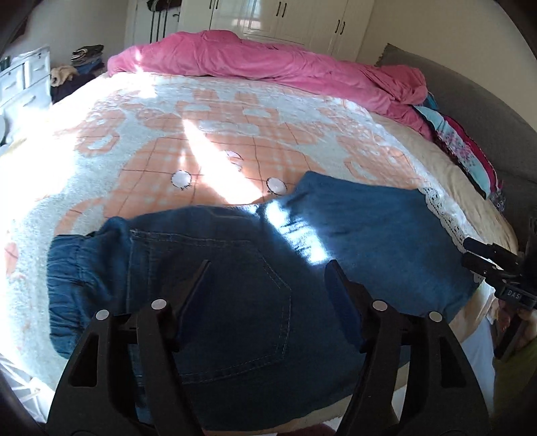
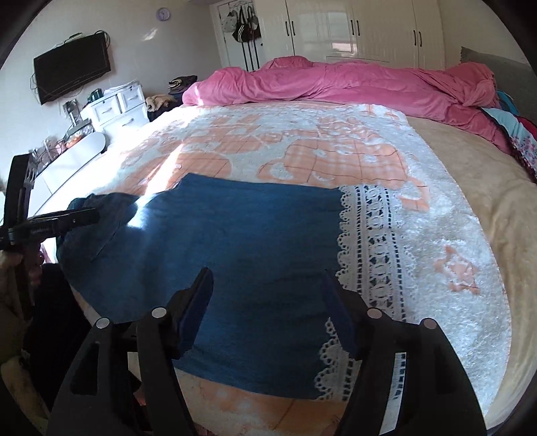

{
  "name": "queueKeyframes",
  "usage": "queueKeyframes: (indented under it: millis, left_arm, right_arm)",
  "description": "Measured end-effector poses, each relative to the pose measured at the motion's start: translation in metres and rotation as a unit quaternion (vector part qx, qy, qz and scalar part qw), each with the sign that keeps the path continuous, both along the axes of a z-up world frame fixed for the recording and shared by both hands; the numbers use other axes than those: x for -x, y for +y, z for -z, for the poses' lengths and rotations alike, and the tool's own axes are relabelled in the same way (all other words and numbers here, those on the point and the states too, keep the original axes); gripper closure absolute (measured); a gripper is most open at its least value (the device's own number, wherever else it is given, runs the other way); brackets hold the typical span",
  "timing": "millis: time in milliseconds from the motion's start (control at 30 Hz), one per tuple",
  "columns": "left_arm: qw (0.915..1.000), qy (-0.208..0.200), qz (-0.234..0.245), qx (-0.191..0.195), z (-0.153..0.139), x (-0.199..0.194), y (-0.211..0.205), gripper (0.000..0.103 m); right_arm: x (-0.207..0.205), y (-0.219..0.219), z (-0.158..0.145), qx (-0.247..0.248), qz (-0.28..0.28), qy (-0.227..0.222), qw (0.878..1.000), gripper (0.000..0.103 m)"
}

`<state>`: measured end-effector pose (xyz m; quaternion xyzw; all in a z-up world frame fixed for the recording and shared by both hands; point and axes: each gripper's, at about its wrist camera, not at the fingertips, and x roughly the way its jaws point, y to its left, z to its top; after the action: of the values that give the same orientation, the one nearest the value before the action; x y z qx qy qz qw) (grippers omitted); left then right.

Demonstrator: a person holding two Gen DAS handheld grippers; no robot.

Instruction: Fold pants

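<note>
— On the bed (image 2: 470, 208), near its front edge, what lies there?

— Blue denim pants (image 1: 235, 268), spread flat on a white-and-peach patterned blanket (image 1: 134, 141). From the left wrist view the elastic waistband is at the left, a stitched back pocket faces up, and the legs run off to the right toward the blanket's lace edge (image 2: 372, 241). A bar of sunlight crosses the cloth.

— And the left gripper (image 1: 266, 268)?

— Its fingers are spread wide over the seat of the pants, nothing between them. Whether the tips touch the denim I cannot tell.

— The right gripper (image 2: 268, 276)?

— Also spread apart, hanging over the leg end of the pants, one finger above the denim and the other near the lace border. It holds nothing. In the left wrist view it shows at the far right, beside the bed's edge.

— What lies behind?

— A rumpled pink duvet (image 2: 335, 84) along the far side of the bed, white wardrobes (image 2: 369, 30) beyond it, and a dark television (image 2: 72, 67) on the left wall.
</note>
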<state>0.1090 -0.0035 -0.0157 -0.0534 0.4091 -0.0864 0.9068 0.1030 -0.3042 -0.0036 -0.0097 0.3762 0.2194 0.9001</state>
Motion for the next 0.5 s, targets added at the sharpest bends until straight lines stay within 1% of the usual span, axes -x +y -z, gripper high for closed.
queueKeyframes:
  millis: [67, 100, 167, 200, 233, 300, 333, 400, 433, 500]
  left_arm:
    - [0.9993, 0.021, -0.022, -0.023, 0.012, -0.004, 0.003, 0.038]
    - [0.9988, 0.029, -0.033, -0.022, 0.016, -0.006, 0.009, 0.035]
    - [0.9977, 0.038, -0.056, -0.006, 0.022, -0.008, 0.025, 0.035]
    - [0.9973, 0.037, -0.063, 0.004, 0.022, -0.007, 0.032, 0.035]
    - [0.9971, 0.035, -0.067, 0.009, 0.022, -0.005, 0.038, 0.035]
    - [0.9966, 0.037, -0.072, 0.017, 0.024, -0.005, 0.044, 0.035]
    - [0.9964, 0.039, -0.073, 0.016, 0.025, -0.005, 0.044, 0.035]
    - [0.9967, 0.04, -0.07, 0.002, 0.026, -0.004, 0.039, 0.035]
    - [0.9967, 0.041, -0.07, 0.0, 0.027, -0.004, 0.039, 0.035]
    - [0.9965, 0.041, -0.072, 0.015, 0.027, -0.005, 0.044, 0.035]
  right_arm:
    - [0.001, 0.006, 0.005, 0.02, -0.001, 0.003, 1.0, 0.036]
    - [0.001, 0.006, 0.008, 0.03, 0.002, 0.007, 1.0, 0.036]
    - [-0.002, 0.001, 0.019, 0.059, 0.018, 0.029, 0.998, 0.036]
    - [-0.004, -0.004, 0.024, 0.06, 0.022, 0.04, 0.997, 0.036]
    - [-0.003, -0.009, 0.026, 0.055, 0.023, 0.042, 0.997, 0.037]
    - [-0.001, -0.014, 0.029, 0.078, 0.037, 0.04, 0.995, 0.037]
    - [-0.001, -0.02, 0.03, 0.061, 0.035, 0.042, 0.997, 0.037]
    - [0.001, -0.027, 0.034, 0.035, 0.039, 0.049, 0.997, 0.037]
    - [0.002, -0.026, 0.034, 0.036, 0.038, 0.047, 0.998, 0.037]
    - [0.002, -0.024, 0.036, 0.041, 0.04, 0.044, 0.997, 0.037]
